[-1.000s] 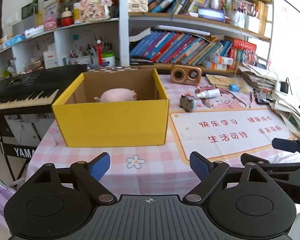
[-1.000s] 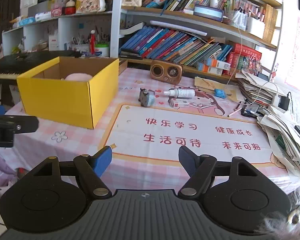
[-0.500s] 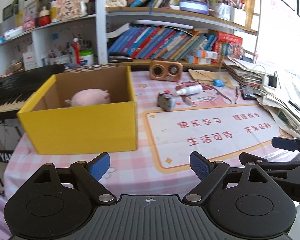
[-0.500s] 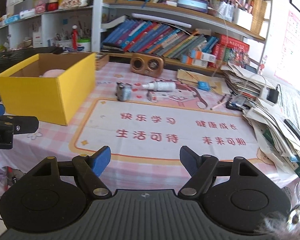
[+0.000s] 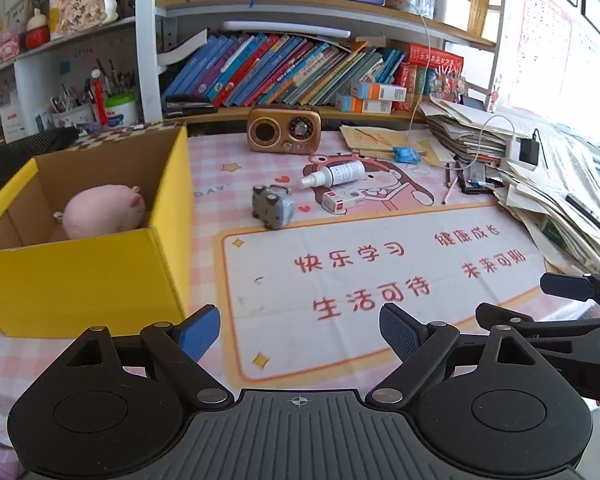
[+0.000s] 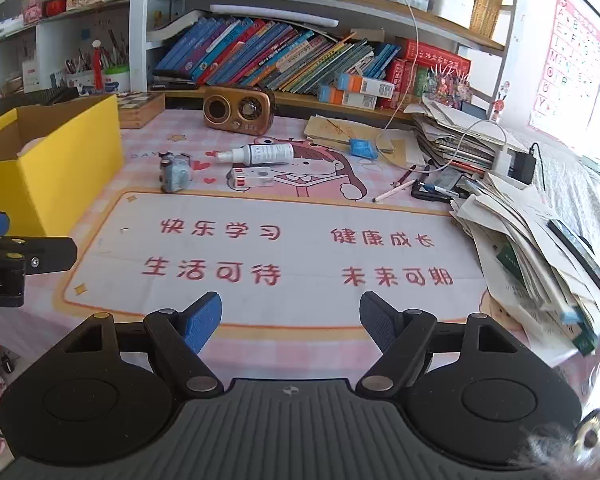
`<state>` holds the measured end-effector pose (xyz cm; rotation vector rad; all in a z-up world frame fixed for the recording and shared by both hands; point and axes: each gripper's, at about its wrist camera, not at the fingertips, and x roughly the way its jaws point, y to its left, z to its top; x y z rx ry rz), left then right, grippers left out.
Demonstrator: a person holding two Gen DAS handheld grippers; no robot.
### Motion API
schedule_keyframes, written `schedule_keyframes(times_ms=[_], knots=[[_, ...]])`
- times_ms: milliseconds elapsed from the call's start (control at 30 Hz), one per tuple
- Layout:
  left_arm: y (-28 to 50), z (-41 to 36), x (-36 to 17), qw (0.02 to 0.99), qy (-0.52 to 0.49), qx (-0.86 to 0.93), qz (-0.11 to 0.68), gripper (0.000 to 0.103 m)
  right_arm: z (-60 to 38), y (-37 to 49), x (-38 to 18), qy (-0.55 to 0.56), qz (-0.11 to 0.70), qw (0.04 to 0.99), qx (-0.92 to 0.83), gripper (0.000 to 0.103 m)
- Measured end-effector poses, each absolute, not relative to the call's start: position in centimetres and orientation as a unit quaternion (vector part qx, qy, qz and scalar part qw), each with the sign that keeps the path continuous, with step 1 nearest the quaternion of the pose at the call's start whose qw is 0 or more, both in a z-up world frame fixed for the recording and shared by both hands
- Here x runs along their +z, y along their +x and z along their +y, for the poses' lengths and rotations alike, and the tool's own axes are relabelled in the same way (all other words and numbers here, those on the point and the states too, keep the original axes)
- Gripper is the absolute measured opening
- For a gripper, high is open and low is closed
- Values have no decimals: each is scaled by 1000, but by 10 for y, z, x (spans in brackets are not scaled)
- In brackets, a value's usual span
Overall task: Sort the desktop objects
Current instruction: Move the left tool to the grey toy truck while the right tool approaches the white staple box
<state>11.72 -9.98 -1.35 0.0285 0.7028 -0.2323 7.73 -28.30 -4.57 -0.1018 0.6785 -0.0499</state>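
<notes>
Yellow box [image 5: 80, 276]: near left on the desk, open-topped, stiff card; 1 pink plush [image 5: 104, 216] already lies inside.
Spray bottle [image 5: 334, 174]: far centre on the mat, lying flat, long axis left-right, nozzle pointing left; likely light, smooth and prone to roll, best gripped across the body.
Grey toy [image 5: 272, 210]: just right of the box, probably soft; grip its middle.
Small carton [image 5: 342, 201]: near the bottle, light, crushable.
Left gripper [image 5: 300, 330]: wide, holding nothing.
Right gripper [image 6: 291, 316]: wide, holding nothing.

Plush pig [image 5: 104, 216] in box [image 5: 80, 280], toy car [image 5: 272, 208] right of box, spray bottle [image 5: 334, 174] behind
</notes>
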Motion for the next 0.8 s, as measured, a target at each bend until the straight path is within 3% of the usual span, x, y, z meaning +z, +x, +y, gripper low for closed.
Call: schedule_keyframes(times_ms=[800], knots=[[260,-152,-21,931,-28,0,363,89,-331,224,-70,-86,334,931,122,75]])
